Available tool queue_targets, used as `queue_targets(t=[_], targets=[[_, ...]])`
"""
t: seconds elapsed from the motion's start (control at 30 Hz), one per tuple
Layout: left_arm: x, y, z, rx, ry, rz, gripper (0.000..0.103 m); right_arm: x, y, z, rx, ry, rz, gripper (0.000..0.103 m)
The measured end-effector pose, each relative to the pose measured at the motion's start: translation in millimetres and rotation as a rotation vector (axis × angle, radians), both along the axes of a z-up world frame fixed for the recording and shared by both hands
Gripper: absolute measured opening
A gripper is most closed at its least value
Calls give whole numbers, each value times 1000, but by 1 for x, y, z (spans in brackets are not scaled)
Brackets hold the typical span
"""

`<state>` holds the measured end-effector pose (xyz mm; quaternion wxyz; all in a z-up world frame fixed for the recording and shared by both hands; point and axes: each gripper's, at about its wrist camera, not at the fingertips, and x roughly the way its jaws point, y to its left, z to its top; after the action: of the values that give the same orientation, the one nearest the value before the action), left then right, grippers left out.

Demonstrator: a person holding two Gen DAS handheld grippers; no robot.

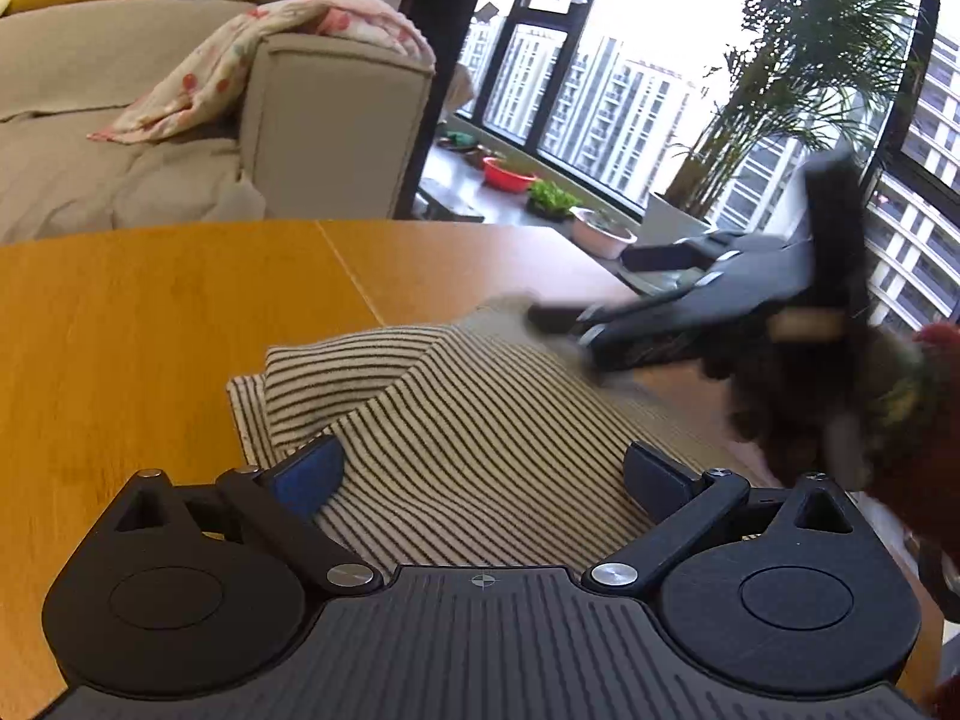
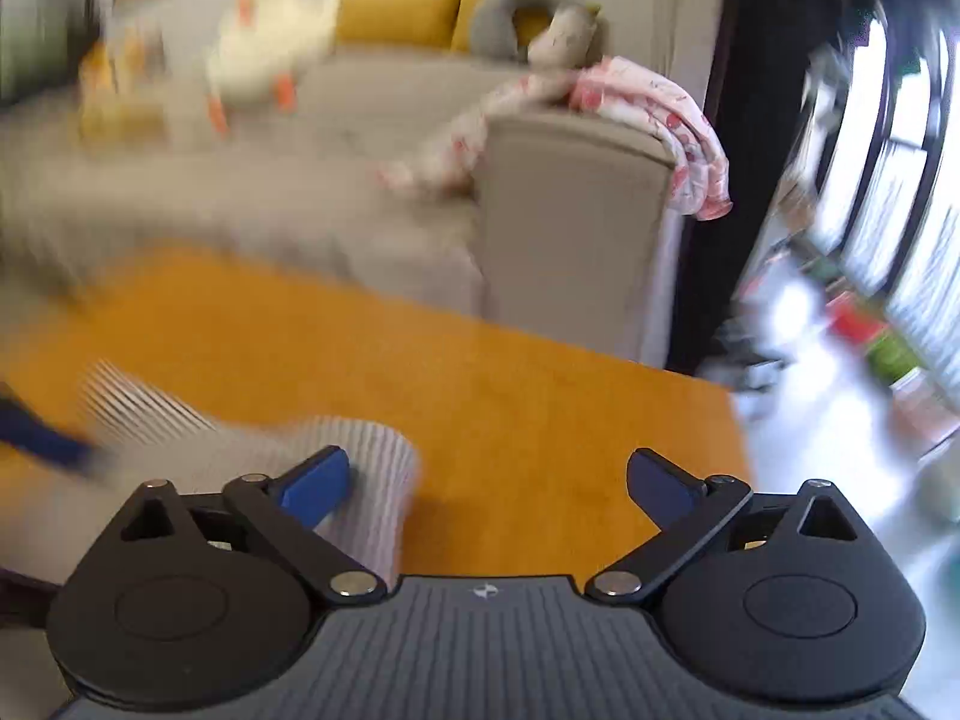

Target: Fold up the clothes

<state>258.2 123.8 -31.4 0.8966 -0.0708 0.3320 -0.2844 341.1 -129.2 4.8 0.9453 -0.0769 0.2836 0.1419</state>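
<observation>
My left gripper (image 1: 480,474) had its jaws spread wide, with nothing pinched between them; the blue-padded fingers (image 1: 312,474) hung just over the near part of the cream knit garment with thin dark stripes (image 1: 456,420). My right gripper (image 2: 489,480) stood just as wide, empty too, its left finger over a rolled edge of the same striped knit (image 2: 366,462) and its right finger over bare wood.

The garment lay on the orange-brown wooden table (image 1: 150,324), bunched into a compact shape with a doubled-over flap at its far left corner. In the left wrist view my right gripper (image 1: 690,312) showed as a dark blur at the garment's far right edge, and the right wrist view was smeared as well (I judged it to be mid-swing). Whether it touched the cloth there I could not tell.

As to the step: the cloth was partly gathered but not a tidy rectangle, so I judged a fold to be in hand, between grips. This scene would fit both a garment with a panel just laid over and released and one about to be seized for another fold. Any further grip would call for closing on a single edge, not a bunched layer, since the soft knit would likely sag and drag.

Beyond the table stood a beige fabric sofa (image 1: 336,120) with a pink-spotted blanket (image 1: 240,60) draped over its arm, then tall black-framed windows (image 1: 600,90) and a potted palm (image 1: 798,72).
</observation>
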Motion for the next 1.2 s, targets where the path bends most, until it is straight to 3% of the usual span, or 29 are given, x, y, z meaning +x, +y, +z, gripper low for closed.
queue_targets(t=[0.2, 0.3, 0.53, 0.67, 0.7, 0.8, 0.93, 1.0, 1.07, 1.2], targets=[[13, -12, -2, 10, -21, -21, 102, 13, 6, -21, -134, -9, -49, 103], [15, -20, 5, 33, -5, 21, 102, 15, 6, -29, -182, -12, -63, 103], [-52, -7, 20, 77, 13, 19, 103, -73, -27, 0, 14, 22, 95, 103], [-86, -13, 4, 253, 34, 20, 103, -118, -17, -30, -155, 41, 145, 103], [-92, -12, 4, 263, 40, 34, 103, -125, -15, -30, -178, 15, 138, 103], [-112, -3, 15, 234, 29, 70, 103, -145, -12, -22, -213, -41, 136, 103], [-147, -3, 27, 178, -14, 29, 103, -175, -17, -2, -108, -36, 209, 103], [-157, -12, 18, 241, -10, 16, 103, -189, -17, -1, -75, 1, 239, 103], [-164, -18, 7, 283, -4, 18, 103, -195, -9, -16, -153, 46, 242, 103], [-169, -9, 13, 258, 18, 59, 103, -205, -13, -12, -130, 37, 225, 103]])
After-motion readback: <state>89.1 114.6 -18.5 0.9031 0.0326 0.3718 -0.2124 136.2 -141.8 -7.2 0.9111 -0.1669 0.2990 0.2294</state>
